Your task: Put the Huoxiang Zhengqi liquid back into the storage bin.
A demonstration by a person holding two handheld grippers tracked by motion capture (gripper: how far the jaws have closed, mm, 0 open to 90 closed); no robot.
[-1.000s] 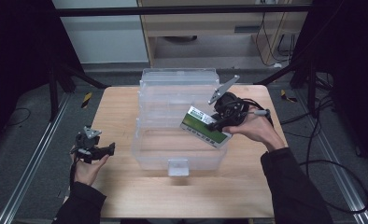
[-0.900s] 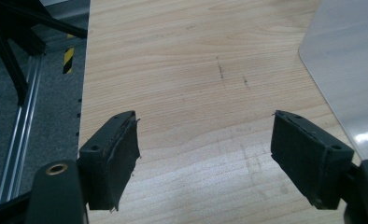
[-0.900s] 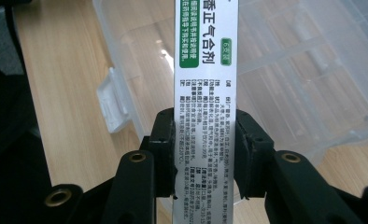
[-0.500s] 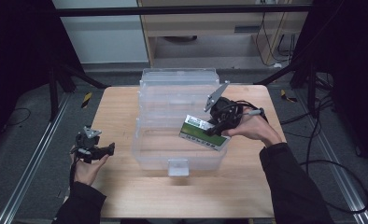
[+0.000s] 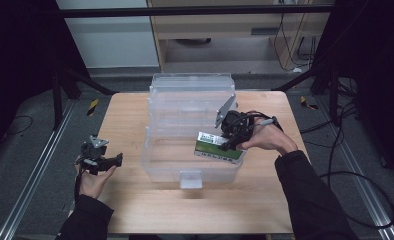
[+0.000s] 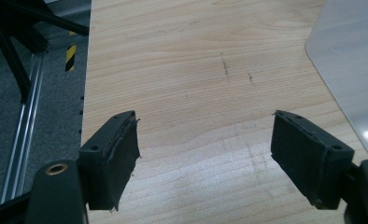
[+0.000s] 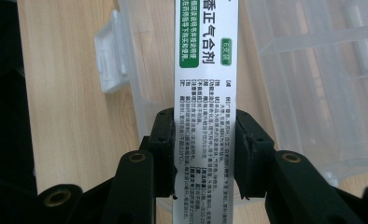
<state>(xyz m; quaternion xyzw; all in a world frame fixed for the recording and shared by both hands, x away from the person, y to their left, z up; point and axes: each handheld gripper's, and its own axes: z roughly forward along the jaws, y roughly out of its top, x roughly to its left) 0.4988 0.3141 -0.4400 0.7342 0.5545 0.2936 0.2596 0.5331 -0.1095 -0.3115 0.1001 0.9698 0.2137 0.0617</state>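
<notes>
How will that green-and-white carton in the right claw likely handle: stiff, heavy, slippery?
The carton probably stays stiff: it juts straight out past the right claw without sagging. It seems light for its size, since a grip near one end keeps it level over the clear plastic bin. Its printed faces look smooth, so it may slide if the pinch loosens.

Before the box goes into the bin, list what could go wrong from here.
1. The right gripper pinches the green-and-white box only by its narrow sides near one end, so it could twist or slip.
2. The box hangs tilted close to the clear bin front wall and might catch there.
</notes>
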